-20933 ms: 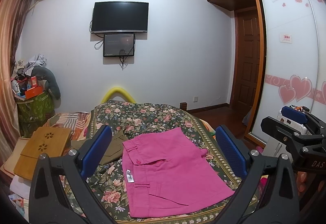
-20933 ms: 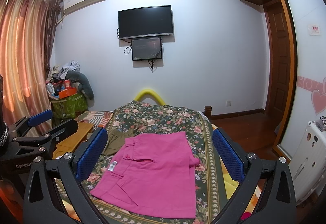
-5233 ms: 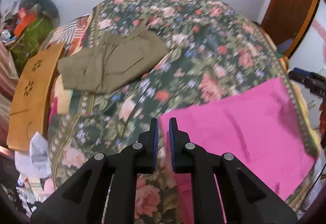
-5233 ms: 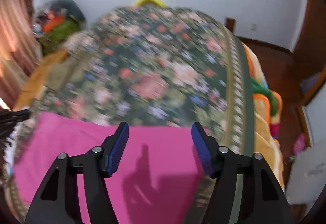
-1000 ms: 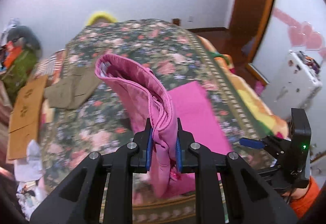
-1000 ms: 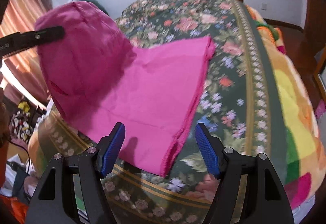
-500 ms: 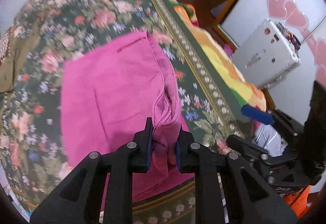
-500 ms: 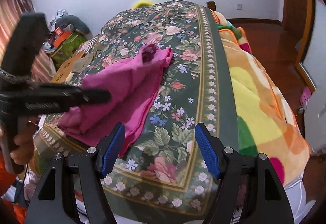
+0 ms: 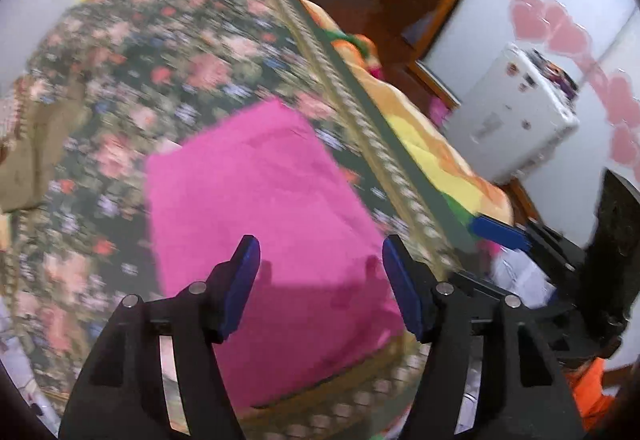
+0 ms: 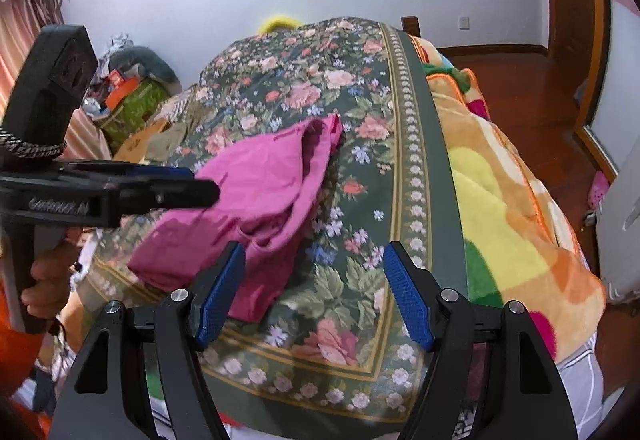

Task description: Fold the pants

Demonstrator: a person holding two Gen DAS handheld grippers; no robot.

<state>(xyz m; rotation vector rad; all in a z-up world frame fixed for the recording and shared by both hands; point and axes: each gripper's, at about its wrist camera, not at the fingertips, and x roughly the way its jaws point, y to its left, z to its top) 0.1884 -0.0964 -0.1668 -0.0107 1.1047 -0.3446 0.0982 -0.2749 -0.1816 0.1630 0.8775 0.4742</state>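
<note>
Left gripper (image 9: 320, 276) jaws just opened, dropping pink pants (image 9: 260, 224) folded near bedspread (image 10: 360, 99) front edge; right gripper (image 10: 312, 292) spread, empty; soft limp cloth, pinch doubled edge.

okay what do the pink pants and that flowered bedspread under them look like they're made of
Pink pants: looks like a woven cotton or twill, matte, holding soft folds and a stitched hem; the exact fibre can't be told.
Flowered bedspread: seems a thin printed woven cloth, smooth and flat, with a printed border strip.
</note>
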